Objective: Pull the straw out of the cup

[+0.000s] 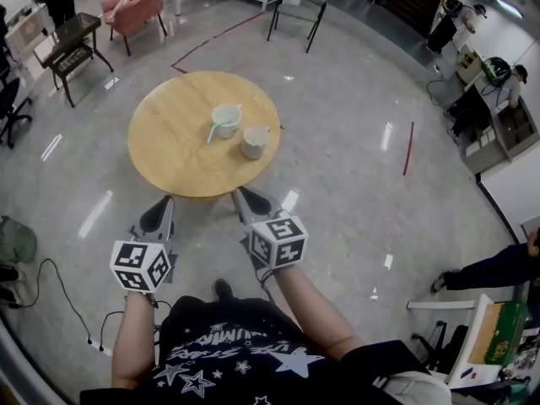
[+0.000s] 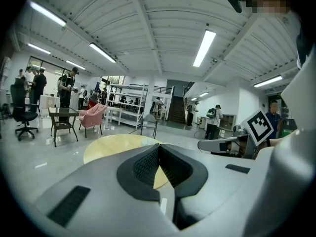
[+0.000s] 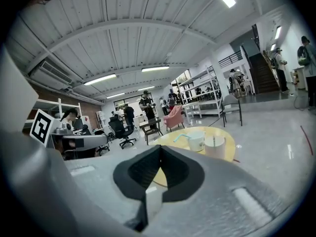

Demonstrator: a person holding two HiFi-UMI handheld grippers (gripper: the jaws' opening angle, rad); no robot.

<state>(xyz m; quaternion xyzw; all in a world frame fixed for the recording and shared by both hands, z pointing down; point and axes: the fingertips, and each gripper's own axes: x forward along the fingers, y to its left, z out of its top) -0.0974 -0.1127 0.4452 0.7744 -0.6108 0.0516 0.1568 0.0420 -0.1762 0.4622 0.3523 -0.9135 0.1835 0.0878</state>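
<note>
A round wooden table [image 1: 177, 146] stands ahead of me on the grey floor. On it are a pale green cup [image 1: 225, 120] with a teal straw [image 1: 214, 131] leaning out to the left, and a whitish cup [image 1: 253, 142] just right of it. The right gripper view shows the same green cup [image 3: 197, 142], straw [image 3: 180, 138] and whitish cup [image 3: 215, 148], which holds a thin upright straw. My left gripper [image 1: 165, 202] and right gripper [image 1: 240, 194] hover side by side at the table's near edge, short of the cups. Both are shut and empty, the left gripper [image 2: 159, 147] and the right gripper [image 3: 160, 147] alike.
A black chair [image 1: 299, 2] stands beyond the table, with a pink armchair [image 1: 139, 2] and a dark side table [image 1: 72, 45] at the far left. Red tape lines [image 1: 408, 148] mark the floor. A cable [image 1: 67, 298] lies at my left. People work at desks on the right [image 1: 506, 83].
</note>
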